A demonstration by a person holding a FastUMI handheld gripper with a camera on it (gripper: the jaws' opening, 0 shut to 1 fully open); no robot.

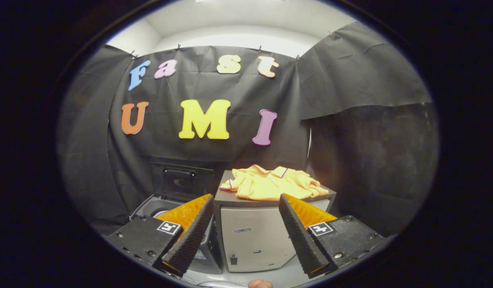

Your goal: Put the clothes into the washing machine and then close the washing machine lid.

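Hovering w/ gripper (246,236) fingers spread wide, nothing held. Shirt (270,185) sits crumpled atop cabinet (254,236), beyond the tips. Washer (166,200) left of it, lid (182,182) up. Step: approach. Next: reach fwd, pinch shirt.

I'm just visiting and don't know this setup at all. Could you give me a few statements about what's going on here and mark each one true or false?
1. The claw is open, with nothing between its fingers. True.
2. The yellow shirt is already inside the washing machine. False: it lies on top of the grey cabinet, beyond the fingers.
3. The washing machine lid is raised. True.
4. The washing machine stands to the right of the cabinet. False: it stands to its left.
5. The claw is gripping the shirt. False: the fingers are well short of it.
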